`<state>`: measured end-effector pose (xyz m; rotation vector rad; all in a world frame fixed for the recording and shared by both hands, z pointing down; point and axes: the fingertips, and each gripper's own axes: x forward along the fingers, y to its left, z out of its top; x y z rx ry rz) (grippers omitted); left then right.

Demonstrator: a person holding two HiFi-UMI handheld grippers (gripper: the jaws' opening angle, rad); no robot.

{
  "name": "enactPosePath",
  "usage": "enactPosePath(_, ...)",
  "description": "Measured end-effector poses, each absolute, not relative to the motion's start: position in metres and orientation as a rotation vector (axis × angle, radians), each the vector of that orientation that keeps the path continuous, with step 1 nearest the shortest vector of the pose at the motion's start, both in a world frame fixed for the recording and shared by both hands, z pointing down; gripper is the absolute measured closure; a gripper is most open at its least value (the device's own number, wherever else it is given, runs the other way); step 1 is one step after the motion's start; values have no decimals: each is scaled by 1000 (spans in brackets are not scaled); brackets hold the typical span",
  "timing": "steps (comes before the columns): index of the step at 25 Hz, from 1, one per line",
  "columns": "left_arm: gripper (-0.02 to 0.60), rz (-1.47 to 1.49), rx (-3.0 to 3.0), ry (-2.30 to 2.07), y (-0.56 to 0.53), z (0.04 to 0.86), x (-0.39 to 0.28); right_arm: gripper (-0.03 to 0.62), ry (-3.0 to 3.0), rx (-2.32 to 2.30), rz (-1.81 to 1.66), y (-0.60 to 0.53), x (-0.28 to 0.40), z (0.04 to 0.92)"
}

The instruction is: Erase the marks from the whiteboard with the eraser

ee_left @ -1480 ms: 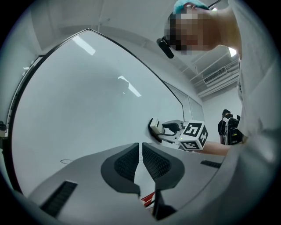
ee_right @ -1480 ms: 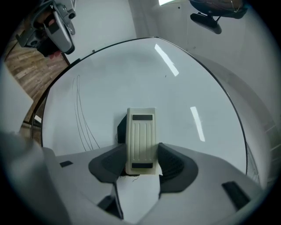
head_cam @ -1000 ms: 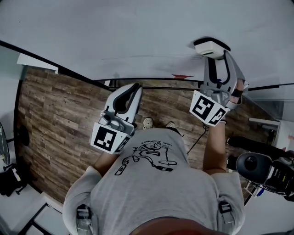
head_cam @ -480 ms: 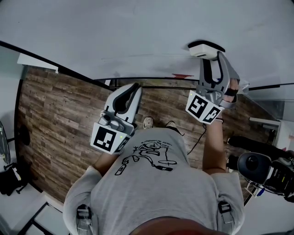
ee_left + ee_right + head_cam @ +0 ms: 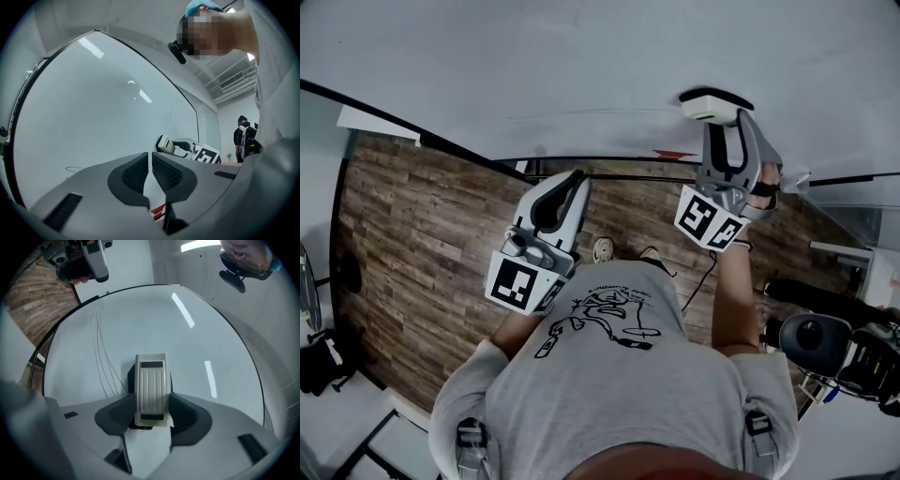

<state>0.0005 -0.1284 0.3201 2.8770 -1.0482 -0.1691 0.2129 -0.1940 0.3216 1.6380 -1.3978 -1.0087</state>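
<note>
The right tongs [image 5: 150, 414] are clamped on the eraser [image 5: 151, 386], one jaw pressed to each long side of its cream ribbed back, and the eraser's dark underside lies against the whiteboard [image 5: 213, 338]. In the right gripper view several thin dark marks [image 5: 100, 350] run down the board from about 11 o'clock and end just beside the eraser's edge at 9 o'clock. From the head view the eraser [image 5: 710, 101] sits at about 1 o'clock, flat on the pale whiteboard [image 5: 534, 66], with the right tongs [image 5: 719, 124] reaching up to it from the 6 o'clock side and a faint long line [image 5: 572, 117] on the board off at its 9 o'clock. The left tongs [image 5: 574, 183] hang lower, at 8 o'clock from the eraser and well apart from it, over the brown wooden floor [image 5: 412, 225] near the board's dark bottom edge. In the left gripper view the left tongs [image 5: 151, 169] are closed on nothing, their ribbed pads drawn together with only a thin slit between; beyond them the whiteboard [image 5: 93, 117] fills the view, and a second person [image 5: 245, 139] stands far off at 3 o'clock
</note>
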Motion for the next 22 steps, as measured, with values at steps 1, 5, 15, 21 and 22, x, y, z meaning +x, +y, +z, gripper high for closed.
enactPosePath(1,541,-174,2880,-1051,-128,320,2,365,-1401,1641,-1010,-193,214,323)
enactPosePath(5,541,-181,2882,-1053,-125,319,3,364,-1406,1641,-1015,-191,214,326)
enactPosePath(15,541,-187,2884,-1048,-118,315,2,365,-1384,1624,-1021,-185,210,331)
enactPosePath(21,541,-188,2877,-1050,-114,314,-3,365,-1392,1608,-1008,-184,204,340)
enactPosePath(22,541,-190,2877,-1051,-113,314,-3,365,-1393,1606,-1007,-184,203,341)
